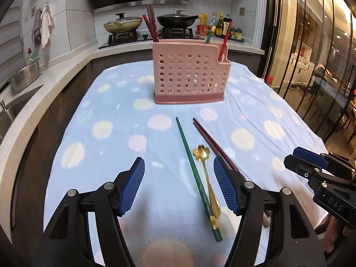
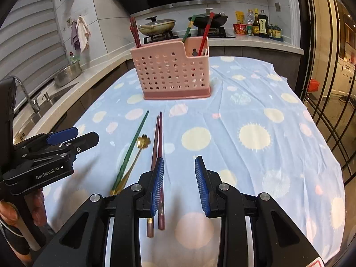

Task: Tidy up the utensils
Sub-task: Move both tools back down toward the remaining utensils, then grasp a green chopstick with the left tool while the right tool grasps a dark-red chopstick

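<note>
Gold spoon [image 1: 205,173] lies between left gripper's [image 1: 179,185] spread fingers (seemingly untouched).

Kitchen backdrop behind a cloth-covered table.
Pale blue tablecloth [image 1: 115,120] dotted with suns; beige lidded pan [image 1: 122,24] and black wok [image 1: 176,20] on the stove; sauce bottles [image 2: 259,23] along the counter; steel pot [image 2: 67,74] beside the sink; towels [image 1: 43,27] hanging on the wall.

A home kitchen. Behind the pink perforated plastic utensil holder [image 1: 190,73] runs a pale stone counter [image 1: 66,71] with a black gas hob [image 1: 151,36] carrying a lidded wok-style pan [image 1: 122,23]; sauce bottles [image 1: 222,25] stand right of the hob, a stainless sink [image 2: 42,102] sits to the left.
</note>
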